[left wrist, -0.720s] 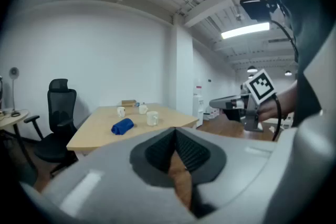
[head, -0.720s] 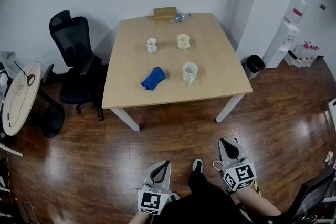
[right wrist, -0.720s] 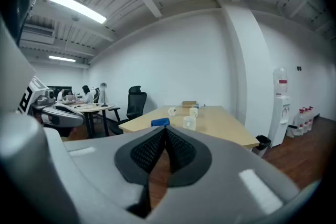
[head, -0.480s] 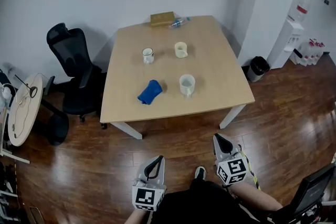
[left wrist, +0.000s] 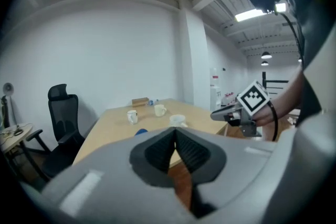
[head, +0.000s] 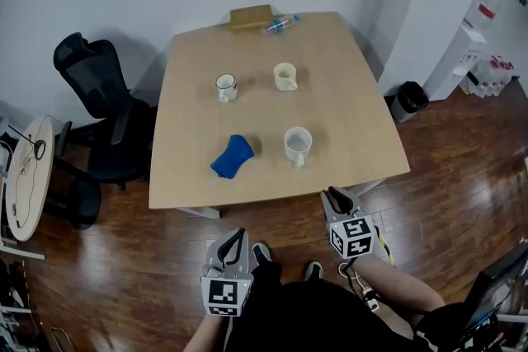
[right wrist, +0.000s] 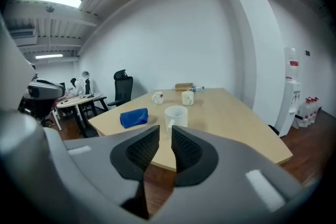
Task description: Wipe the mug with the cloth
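Small print on rear left mug (head: 225,86), unreadable

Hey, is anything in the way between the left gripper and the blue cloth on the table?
Nothing visible does. The left gripper, jaws shut and empty, is short of the table; only floor and bare tabletop lie between it and the blue cloth. The nearest mug stands off to the right.

Right gripper (head: 333,194) nearer the table (head: 356,118)
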`<action>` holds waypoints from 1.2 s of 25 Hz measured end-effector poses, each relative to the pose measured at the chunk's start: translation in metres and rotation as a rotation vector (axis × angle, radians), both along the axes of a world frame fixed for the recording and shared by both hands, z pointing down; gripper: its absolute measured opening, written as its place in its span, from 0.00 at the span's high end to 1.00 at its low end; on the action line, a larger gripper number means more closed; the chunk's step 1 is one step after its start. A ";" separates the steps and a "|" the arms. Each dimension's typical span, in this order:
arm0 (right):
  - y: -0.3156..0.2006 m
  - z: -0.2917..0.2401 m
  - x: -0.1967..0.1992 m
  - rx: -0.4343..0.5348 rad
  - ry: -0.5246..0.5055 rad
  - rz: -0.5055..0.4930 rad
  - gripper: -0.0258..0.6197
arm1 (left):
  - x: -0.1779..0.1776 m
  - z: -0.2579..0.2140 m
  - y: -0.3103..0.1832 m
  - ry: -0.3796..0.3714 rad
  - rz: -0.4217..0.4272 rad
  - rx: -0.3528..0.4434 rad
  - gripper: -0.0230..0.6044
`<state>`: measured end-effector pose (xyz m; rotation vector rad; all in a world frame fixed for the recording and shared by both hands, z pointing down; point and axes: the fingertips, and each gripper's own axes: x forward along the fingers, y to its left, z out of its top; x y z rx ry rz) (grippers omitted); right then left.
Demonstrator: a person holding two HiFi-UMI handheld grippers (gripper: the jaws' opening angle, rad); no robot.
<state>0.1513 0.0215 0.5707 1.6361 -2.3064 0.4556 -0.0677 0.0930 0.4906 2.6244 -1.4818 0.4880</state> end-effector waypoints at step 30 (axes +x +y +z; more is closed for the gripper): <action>-0.131 0.108 -0.027 -0.221 0.177 -0.015 0.88 | -0.035 0.230 -0.264 -0.471 0.155 -0.578 0.46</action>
